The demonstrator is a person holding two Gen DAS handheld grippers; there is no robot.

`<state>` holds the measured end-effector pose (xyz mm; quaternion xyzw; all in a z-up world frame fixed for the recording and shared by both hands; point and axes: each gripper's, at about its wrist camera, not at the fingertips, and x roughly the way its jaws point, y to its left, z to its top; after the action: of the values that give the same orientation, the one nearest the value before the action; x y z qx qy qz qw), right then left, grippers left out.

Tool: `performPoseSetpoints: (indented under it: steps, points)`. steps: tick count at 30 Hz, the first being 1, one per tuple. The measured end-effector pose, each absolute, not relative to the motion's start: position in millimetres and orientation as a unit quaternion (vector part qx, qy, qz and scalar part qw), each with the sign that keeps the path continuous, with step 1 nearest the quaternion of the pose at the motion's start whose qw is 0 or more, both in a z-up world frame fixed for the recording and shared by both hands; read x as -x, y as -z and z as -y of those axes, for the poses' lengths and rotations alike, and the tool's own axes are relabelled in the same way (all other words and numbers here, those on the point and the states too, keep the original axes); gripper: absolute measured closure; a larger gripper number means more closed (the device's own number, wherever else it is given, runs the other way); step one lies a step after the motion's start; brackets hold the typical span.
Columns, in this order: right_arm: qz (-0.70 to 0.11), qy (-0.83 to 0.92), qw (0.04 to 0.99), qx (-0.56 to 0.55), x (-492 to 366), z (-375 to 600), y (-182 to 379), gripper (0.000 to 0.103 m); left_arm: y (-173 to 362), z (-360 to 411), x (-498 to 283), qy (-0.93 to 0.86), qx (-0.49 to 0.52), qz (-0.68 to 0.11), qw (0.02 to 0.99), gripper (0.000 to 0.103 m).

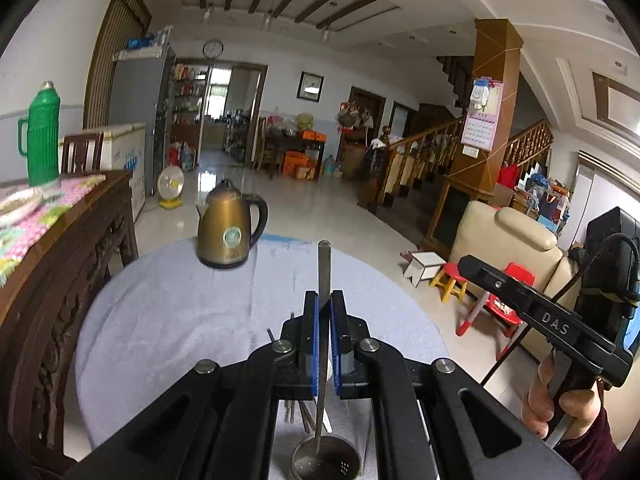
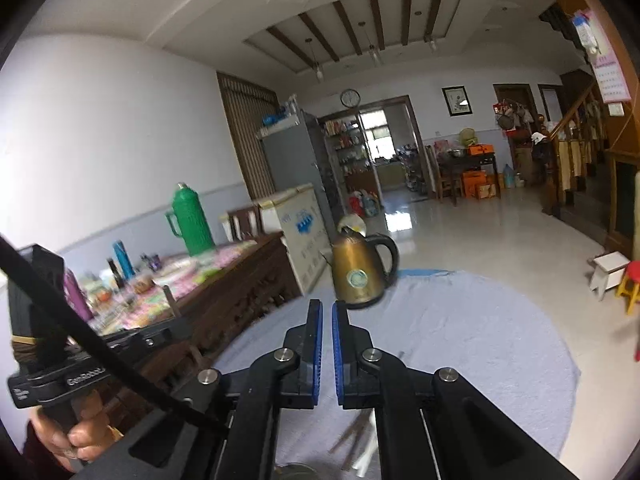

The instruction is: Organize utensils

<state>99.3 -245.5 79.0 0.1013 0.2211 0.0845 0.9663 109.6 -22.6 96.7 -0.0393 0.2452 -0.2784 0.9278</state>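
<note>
my left claw (image 1: pixel 324 304) grips a metal utensil (image 1: pixel 323 276) above the holder (image 1: pixel 326 460) at 6 o'clock; my right claw (image 2: pixel 327 312) is clenched, empty.

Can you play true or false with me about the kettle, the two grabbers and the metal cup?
1. The left gripper pinches a flat metal utensil. True.
2. The right gripper holds a spoon. False: its jaws are shut with nothing between them.
3. The kettle lies tipped over. False: it stands upright on the table.
4. A metal cup sits below the left gripper. True.
5. The big flask is red. False: it is green.
</note>
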Motion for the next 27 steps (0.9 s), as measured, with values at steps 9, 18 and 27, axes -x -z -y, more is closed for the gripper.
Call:
performPoseSetpoints:
  steps: [9, 18, 27]
  points:
    - [-0.472, 0.007, 0.862, -0.184, -189.3, 317.8, 52.1, 0.054, -72.4, 21.8, -122.2, 0.279, 0.052, -0.275, 0.919, 0.098]
    - [-0.612, 0.085, 0.764, -0.186, -281.2, 328.9, 181.5, 0.069, -71.0, 18.6, -125.0, 0.276, 0.054, -0.283, 0.917, 0.098]
    - [-0.654, 0.141, 0.737, -0.098, -306.5, 305.6, 219.2, 0.09, -60.3, 15.0, -126.0, 0.277, 0.07, -0.296, 0.911, 0.098]
